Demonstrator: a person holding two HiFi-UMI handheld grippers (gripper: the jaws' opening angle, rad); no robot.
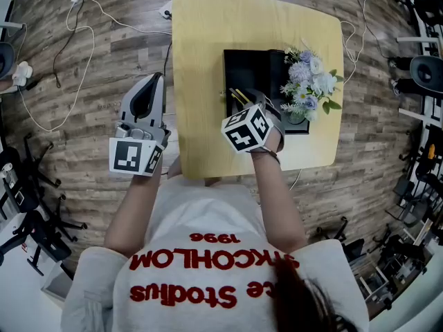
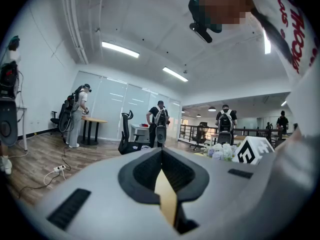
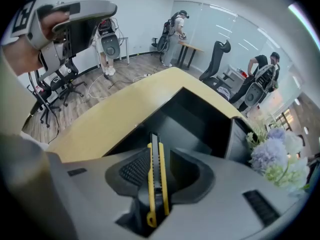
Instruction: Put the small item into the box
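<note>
An open office with a plank floor is spreading out around a yellow table, and people are standing at desks far off in both gripper views. On the table a black box is sitting open-topped, with a bunch of pale flowers just beside its right wall.

I am working the release step. The right gripper is hanging over the near edge of the box, tilted down toward its dark floor. Its jaws are standing apart. The small item, a yellow and black utility knife, is standing on edge between them with its tail down in the throat. I am seeing a gap to the ribbed pad on the left, so I am judging that the pads are no longer pressing on it. The knife is not yet in the box.

The left gripper is idling off the table's left side, tips together, with nothing in them.

Next, I am thinking the knife needs to slide out. That calls for tipping the right gripper a little steeper over the box interior, well clear of the flowers, so the knife is dropping flat inside, not catching on the near wall.
</note>
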